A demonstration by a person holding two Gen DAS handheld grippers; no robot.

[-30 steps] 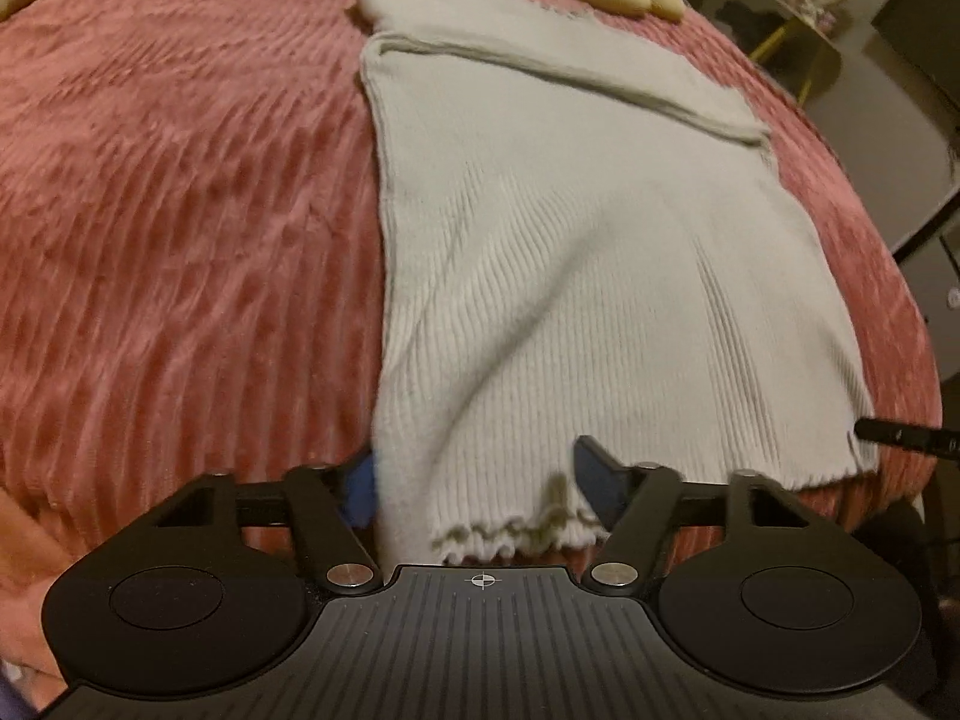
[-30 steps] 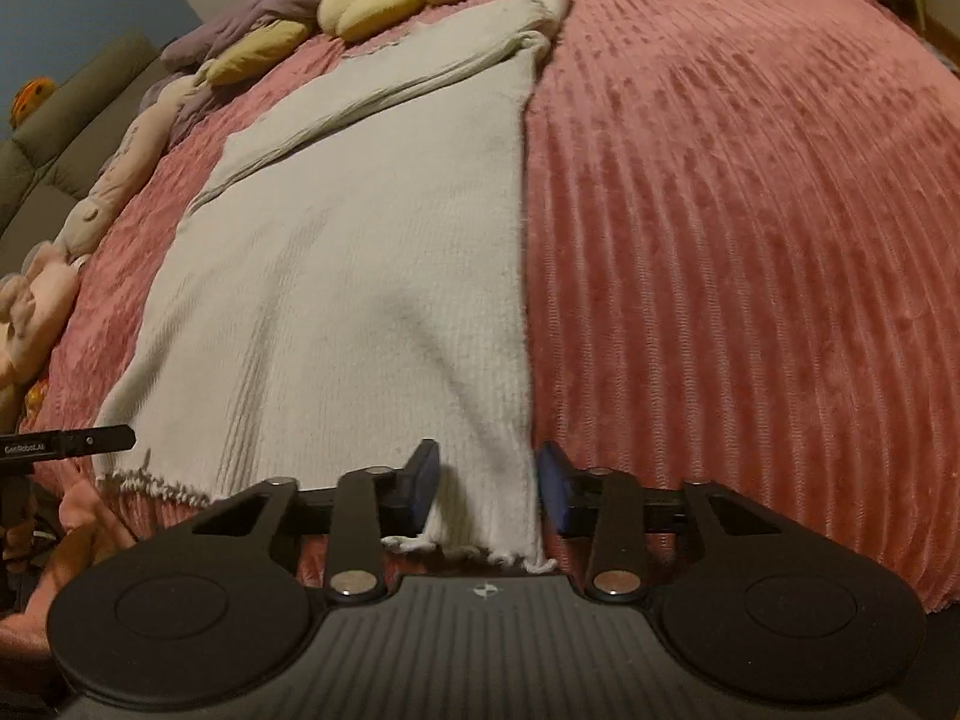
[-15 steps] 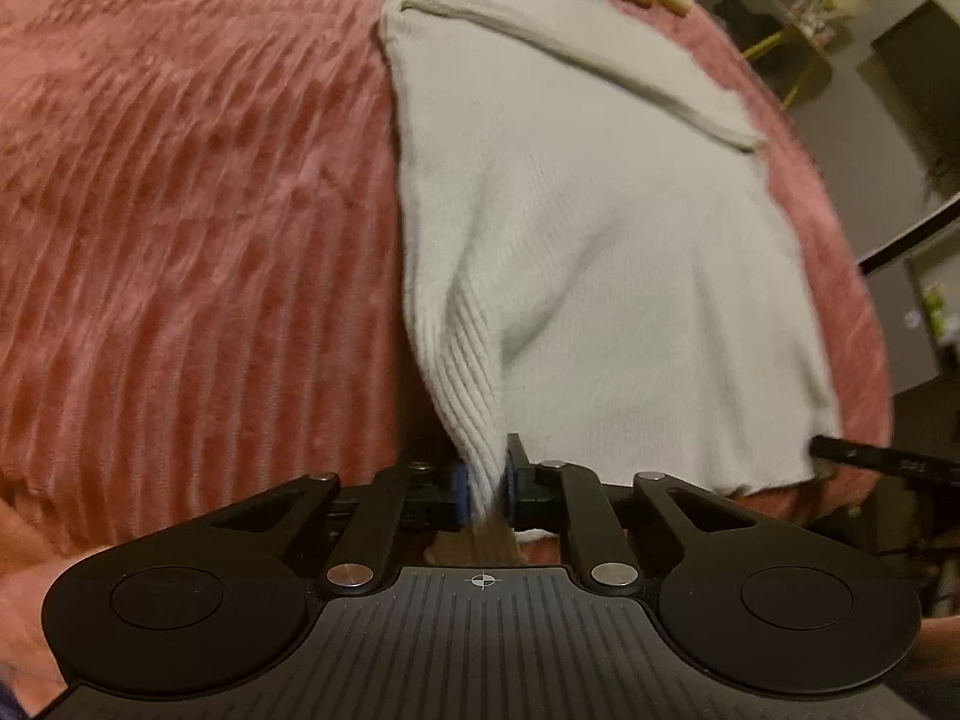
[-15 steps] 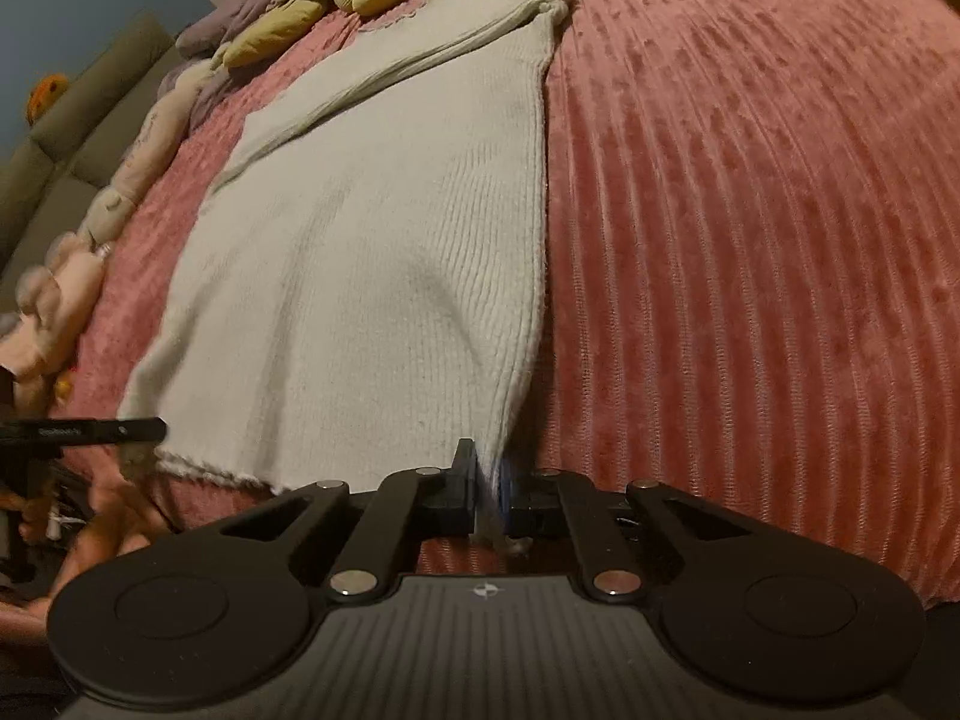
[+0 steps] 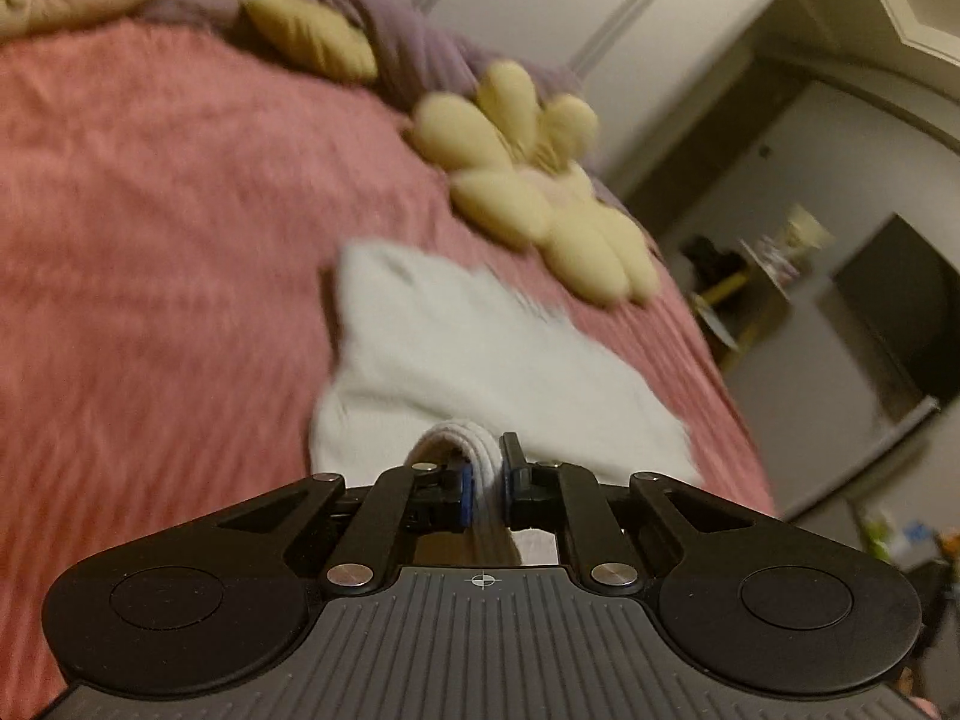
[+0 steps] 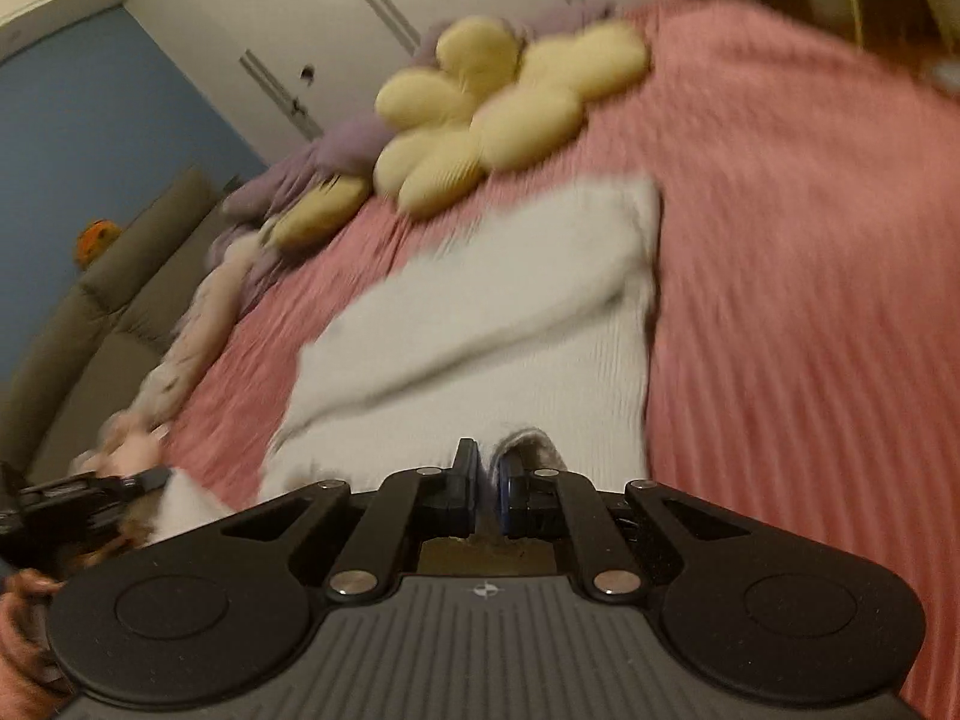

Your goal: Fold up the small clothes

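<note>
A pale ribbed knit garment (image 5: 480, 354) lies on the pink ribbed bedspread (image 5: 150, 276). My left gripper (image 5: 485, 480) is shut on the garment's near hem corner, which loops up between the pads. In the right wrist view the same garment (image 6: 510, 324) lies ahead, and my right gripper (image 6: 487, 489) is shut on its other hem corner. Both corners are lifted off the bed and the far part with the sleeve still rests on it. The frames are blurred by motion. The left gripper's tip (image 6: 90, 489) shows at the left edge of the right wrist view.
A yellow flower-shaped cushion (image 5: 534, 180) lies beyond the garment, also in the right wrist view (image 6: 486, 114). Purple and beige pillows (image 5: 312, 30) line the headboard side. A grey sofa (image 6: 102, 312) stands to the left, and a small yellow table (image 5: 750, 294) to the right of the bed.
Both grippers closed on the hem corners, then lifted and carried them forward toward the cushion. The garment now looks much shorter ahead, and both cameras have tilted up.
</note>
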